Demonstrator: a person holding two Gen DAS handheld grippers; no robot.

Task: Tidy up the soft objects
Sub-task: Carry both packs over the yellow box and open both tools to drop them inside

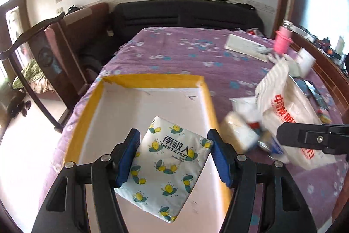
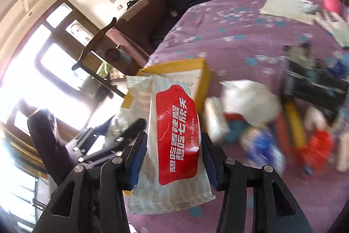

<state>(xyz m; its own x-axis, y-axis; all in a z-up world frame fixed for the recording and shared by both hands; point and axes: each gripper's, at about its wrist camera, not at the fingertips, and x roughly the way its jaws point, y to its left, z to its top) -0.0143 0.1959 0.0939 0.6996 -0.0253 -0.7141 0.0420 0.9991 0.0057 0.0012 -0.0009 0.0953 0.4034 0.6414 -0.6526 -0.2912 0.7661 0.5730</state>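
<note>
My left gripper is shut on a white tissue pack with yellow lemon prints and holds it over the yellow-rimmed white box. My right gripper is shut on a wet wipe pack with a red label and holds it upright above the bed. The same pack shows at the right of the left wrist view, with the right gripper's finger in front of it. The box lies behind the pack in the right wrist view, and my left gripper shows blurred at its left.
A purple flowered bedspread covers the bed. A pile of small packs and bags lies right of the box. A white flat box and a pink cup sit at the far right. A wooden chair stands left of the bed.
</note>
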